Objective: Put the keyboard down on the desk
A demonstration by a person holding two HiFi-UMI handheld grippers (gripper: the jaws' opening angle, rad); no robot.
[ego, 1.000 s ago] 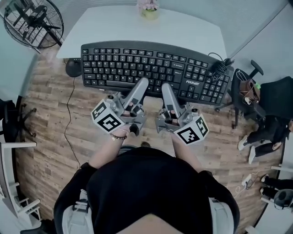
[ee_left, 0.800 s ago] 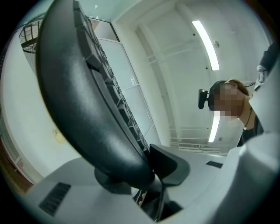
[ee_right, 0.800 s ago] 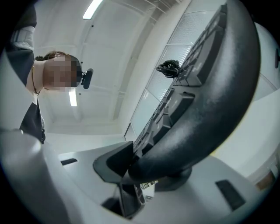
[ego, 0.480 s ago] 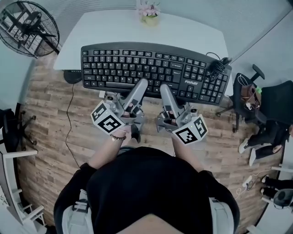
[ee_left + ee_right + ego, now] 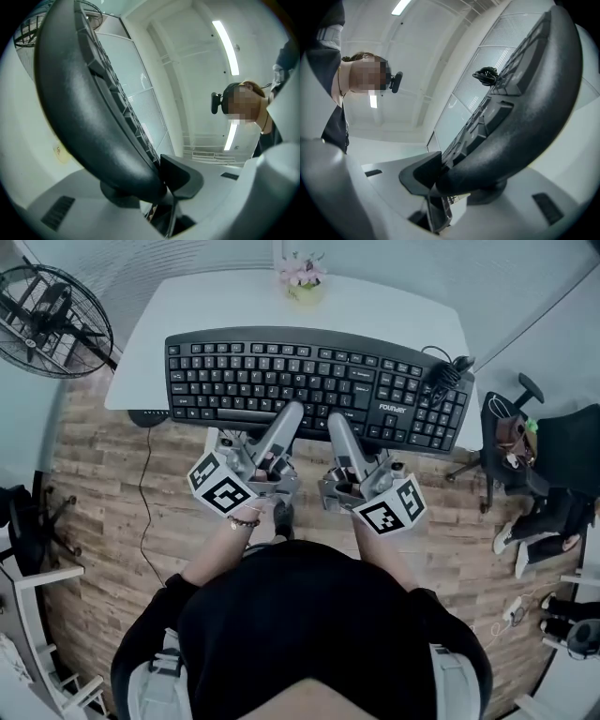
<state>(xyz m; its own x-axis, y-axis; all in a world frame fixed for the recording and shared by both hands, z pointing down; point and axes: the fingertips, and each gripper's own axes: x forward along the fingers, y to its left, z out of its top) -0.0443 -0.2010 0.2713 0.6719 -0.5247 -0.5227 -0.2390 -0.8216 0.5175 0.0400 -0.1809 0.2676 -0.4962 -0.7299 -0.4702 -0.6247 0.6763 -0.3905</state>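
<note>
Gripping the near edge of the black plastic keyboard, the left gripper and right gripper hold it over the white rounded surface; whether its underside touches cannot be told. The right fingers have just been easing open, yet they pinch the edge, as do the left fingers. From above, the lower fingers hide beneath the keyboard, and both gripper views crop its ends.

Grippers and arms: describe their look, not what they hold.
Left gripper and right gripper: grey, long tapering jaws, each bearing a white cube with black square markers. The person wears a black top and a left-wrist bracelet.
</note>
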